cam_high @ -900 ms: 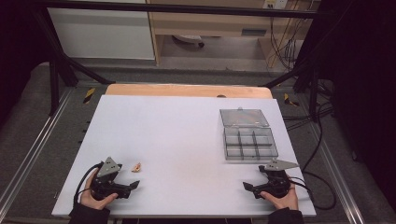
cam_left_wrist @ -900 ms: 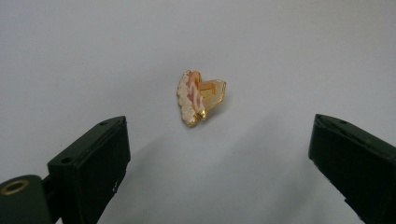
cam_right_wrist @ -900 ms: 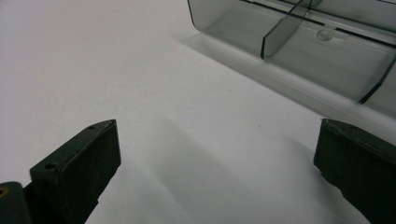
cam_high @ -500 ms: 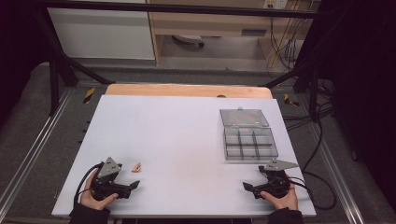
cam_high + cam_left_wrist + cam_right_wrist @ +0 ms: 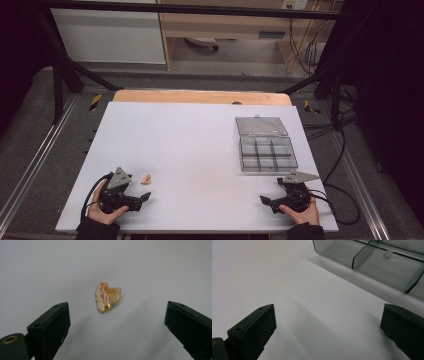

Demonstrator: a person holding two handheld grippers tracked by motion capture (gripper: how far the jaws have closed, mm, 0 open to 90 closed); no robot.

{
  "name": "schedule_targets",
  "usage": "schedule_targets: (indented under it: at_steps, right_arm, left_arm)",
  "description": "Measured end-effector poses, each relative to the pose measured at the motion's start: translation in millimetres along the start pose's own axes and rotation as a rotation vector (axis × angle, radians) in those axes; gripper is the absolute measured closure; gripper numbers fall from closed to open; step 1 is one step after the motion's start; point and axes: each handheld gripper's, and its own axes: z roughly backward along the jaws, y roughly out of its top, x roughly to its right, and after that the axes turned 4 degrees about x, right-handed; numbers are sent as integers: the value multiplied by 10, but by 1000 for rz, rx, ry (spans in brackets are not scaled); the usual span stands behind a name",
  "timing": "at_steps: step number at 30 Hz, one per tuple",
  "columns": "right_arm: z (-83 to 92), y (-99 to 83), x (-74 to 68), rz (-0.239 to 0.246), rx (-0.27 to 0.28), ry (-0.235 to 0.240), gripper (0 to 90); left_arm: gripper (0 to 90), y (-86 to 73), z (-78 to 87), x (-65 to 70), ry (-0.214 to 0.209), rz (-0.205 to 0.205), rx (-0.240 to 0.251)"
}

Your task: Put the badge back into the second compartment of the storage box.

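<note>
Left Gripper Lined Up on the Small Gold Pin

Left gripper [image 5: 142, 199] rests near the front left corner of the white table [image 5: 200, 150], held in the person's left hand [image 5: 102, 210], its jaws spread wide with nothing between them. Just beyond its tips lies the small pin [image 5: 146, 179], a gold-backed piece with a pink and cream scalloped face. In the left gripper view the pin [image 5: 107, 296] sits ahead of the jaws, roughly centred in the gap, tipped up on its edge and apart from both fingers [image 5: 51, 327].

Against the high views from just under a second ago, nothing has shifted: both hands, the pin and the box sit where they were. So the approach looks paused at aim, and the pin is not yet picked up; the next move probably calls for easing forward before closing.

Farther right, well apart from the pin, the clear compartment box [image 5: 267, 152] stands with its lid laid open at the back; its cells look empty. Right gripper [image 5: 267, 201] sits at the front right corner, just before the box, jaws likewise apart and holding nothing, with the box's near wall [image 5: 372, 270] ahead of it.
</note>
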Motion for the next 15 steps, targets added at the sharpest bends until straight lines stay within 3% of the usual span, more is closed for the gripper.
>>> schedule_targets:
  at_steps: [15]
  right_arm:
    - [5, -1, 4, 8, 1, -3, 7]
  left_arm:
    - [87, 133, -63, 21, 41, -3, -12]
